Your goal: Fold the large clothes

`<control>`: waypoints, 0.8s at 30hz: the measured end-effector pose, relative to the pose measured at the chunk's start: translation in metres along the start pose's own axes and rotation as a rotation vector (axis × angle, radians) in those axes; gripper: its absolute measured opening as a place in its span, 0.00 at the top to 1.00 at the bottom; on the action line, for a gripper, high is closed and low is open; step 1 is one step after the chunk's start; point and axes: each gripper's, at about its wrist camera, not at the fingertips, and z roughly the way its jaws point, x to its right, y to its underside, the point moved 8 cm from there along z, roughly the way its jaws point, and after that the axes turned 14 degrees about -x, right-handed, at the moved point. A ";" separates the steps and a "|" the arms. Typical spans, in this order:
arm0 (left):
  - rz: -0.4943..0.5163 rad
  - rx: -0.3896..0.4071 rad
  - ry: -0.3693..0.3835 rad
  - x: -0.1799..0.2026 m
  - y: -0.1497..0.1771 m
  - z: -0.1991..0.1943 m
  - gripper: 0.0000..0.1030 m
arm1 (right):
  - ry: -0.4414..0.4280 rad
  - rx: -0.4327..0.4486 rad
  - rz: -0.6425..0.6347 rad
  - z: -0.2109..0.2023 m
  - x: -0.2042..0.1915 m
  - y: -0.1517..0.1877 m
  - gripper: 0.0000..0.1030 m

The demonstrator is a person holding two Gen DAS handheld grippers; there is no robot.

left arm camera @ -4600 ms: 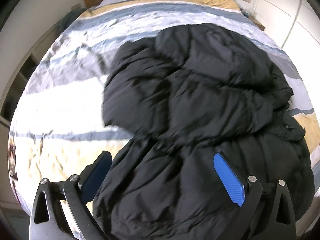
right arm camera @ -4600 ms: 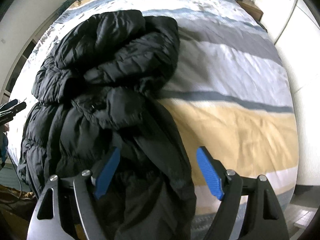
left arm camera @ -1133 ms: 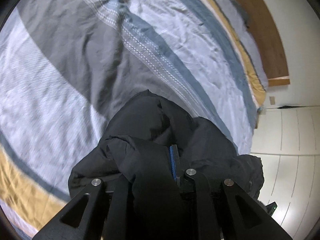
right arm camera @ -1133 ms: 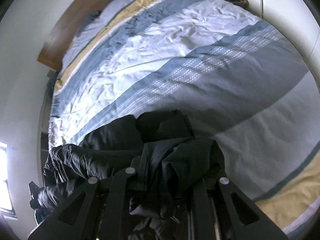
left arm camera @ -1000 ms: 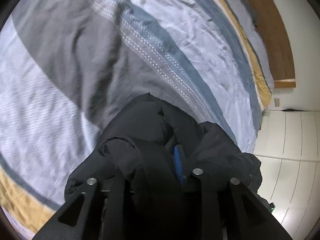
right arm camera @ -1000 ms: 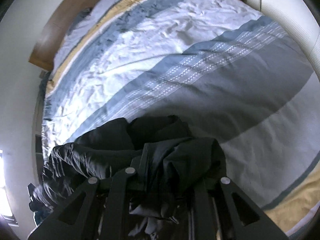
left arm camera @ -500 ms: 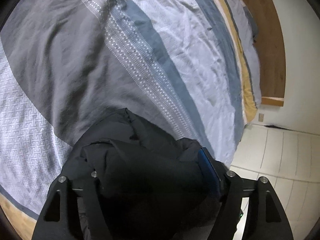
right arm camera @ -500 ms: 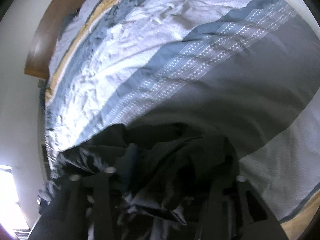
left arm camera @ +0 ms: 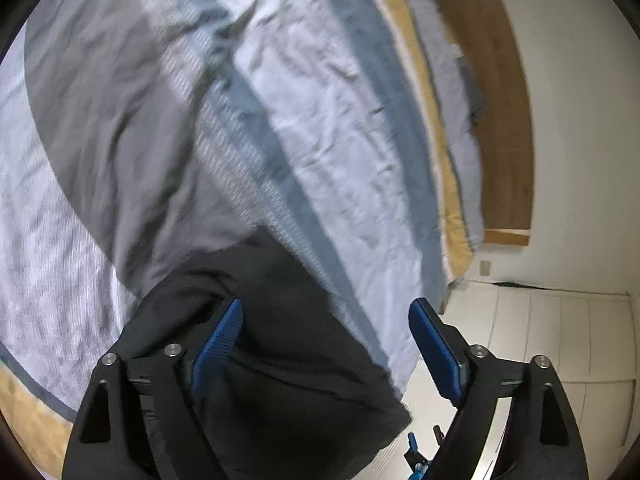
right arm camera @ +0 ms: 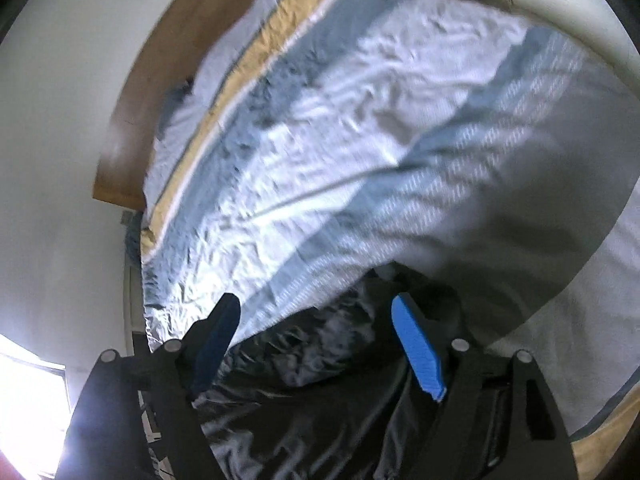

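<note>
- Left gripper: jaws opening, blue pads spread wide. Black jacket lies between and under them; left pad looks to brush the fabric, right pad is clear of it. Not clamped.
- Right gripper: jaws opening too. Glossy black fabric of the jacket sits below and between the pads, no squeeze visible.
- Jacket rests on the striped bedspread, bunched at the near edge of both views; its lower part is cut off by the frame and hidden by gripper bodies, so overall shape is unreadable.
- Both views are motion-blurred; stripe pattern smeared.
- Wooden headboard at far end, white cabinet doors beside the bed.
- Bright window glare washes out the right view's lower-left corner.
</note>
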 end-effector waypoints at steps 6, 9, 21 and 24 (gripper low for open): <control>0.161 0.060 -0.123 0.019 0.019 -0.023 0.18 | 0.021 0.028 -0.124 -0.018 -0.035 0.023 0.24; 0.251 0.078 -0.230 0.016 0.037 -0.023 0.18 | 0.050 0.023 -0.194 -0.014 -0.047 0.044 0.24; 0.534 0.111 -0.466 -0.006 0.123 0.014 0.19 | 0.191 -0.050 -0.463 0.027 -0.065 0.157 0.24; 0.605 0.118 -0.511 -0.009 0.148 0.028 0.19 | 0.218 -0.062 -0.520 0.037 -0.068 0.183 0.24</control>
